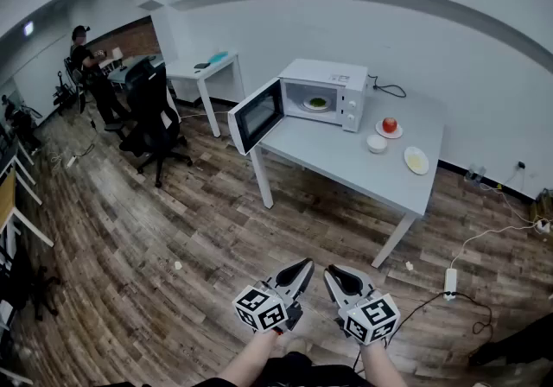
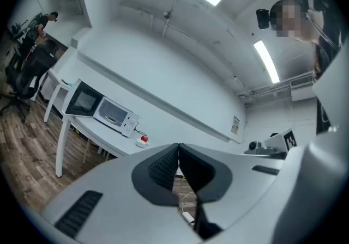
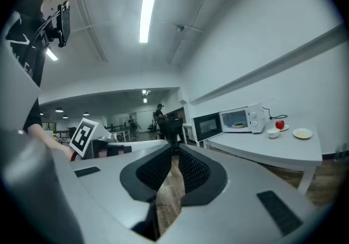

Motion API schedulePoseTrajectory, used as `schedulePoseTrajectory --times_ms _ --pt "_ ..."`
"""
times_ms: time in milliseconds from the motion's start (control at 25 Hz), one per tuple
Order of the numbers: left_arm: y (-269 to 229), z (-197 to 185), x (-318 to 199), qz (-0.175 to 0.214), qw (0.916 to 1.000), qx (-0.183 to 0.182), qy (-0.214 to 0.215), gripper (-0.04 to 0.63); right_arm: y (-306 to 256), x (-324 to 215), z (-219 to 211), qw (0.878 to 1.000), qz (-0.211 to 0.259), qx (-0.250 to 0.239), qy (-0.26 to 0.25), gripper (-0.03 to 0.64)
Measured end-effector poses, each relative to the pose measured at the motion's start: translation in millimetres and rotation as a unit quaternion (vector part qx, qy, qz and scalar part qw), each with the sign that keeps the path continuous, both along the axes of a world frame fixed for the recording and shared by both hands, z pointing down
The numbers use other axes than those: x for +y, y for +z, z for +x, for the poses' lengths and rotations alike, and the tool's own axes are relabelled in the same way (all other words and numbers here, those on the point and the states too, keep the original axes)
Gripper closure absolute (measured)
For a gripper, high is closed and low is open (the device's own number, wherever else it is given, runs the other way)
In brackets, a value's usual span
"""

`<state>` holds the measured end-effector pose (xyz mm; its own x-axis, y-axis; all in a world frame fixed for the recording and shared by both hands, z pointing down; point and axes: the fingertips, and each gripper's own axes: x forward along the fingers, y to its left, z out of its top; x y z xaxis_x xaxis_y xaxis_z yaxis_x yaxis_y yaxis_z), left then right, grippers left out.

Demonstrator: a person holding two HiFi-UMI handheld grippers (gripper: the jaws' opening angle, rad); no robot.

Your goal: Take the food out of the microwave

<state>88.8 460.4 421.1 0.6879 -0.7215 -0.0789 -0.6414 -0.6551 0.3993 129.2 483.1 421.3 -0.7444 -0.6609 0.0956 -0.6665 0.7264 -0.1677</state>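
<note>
A white microwave [image 1: 333, 93] stands on the white table [image 1: 346, 156] far ahead of me, its door [image 1: 257, 114] swung open to the left. Inside it a plate of greenish food [image 1: 317, 104] lies on the turntable. My left gripper [image 1: 305, 265] and right gripper [image 1: 332, 271] are side by side low over the wooden floor, well short of the table, both shut with nothing in them. In the left gripper view the microwave [image 2: 113, 114] shows far off beyond the closed jaws. It appears as well in the right gripper view, as the microwave [image 3: 243, 119] with its door [image 3: 208, 126] open.
Right of the microwave the table carries a red apple on a small plate [image 1: 390, 125], a small white bowl [image 1: 377, 143] and a plate [image 1: 416, 160]. A black office chair [image 1: 155, 113], a second white desk [image 1: 206, 72] and a person [image 1: 86, 61] are at the back left. A power strip [image 1: 450, 280] with cables lies on the floor.
</note>
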Motion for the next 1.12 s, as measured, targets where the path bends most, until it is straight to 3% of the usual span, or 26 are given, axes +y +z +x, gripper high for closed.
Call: schedulePoseTrajectory --times_ms 640,1120 --pt "-0.6 -32.1 -66.9 0.007 0.9995 0.009 0.031 0.585 6.9 -70.1 -37.7 0.999 -0.005 0.002 0.039 0.558" --pt "0.1 -59.7 -93.8 0.019 0.9998 0.008 0.004 0.586 7.2 -96.6 -51.8 0.998 0.007 0.018 0.056 0.558"
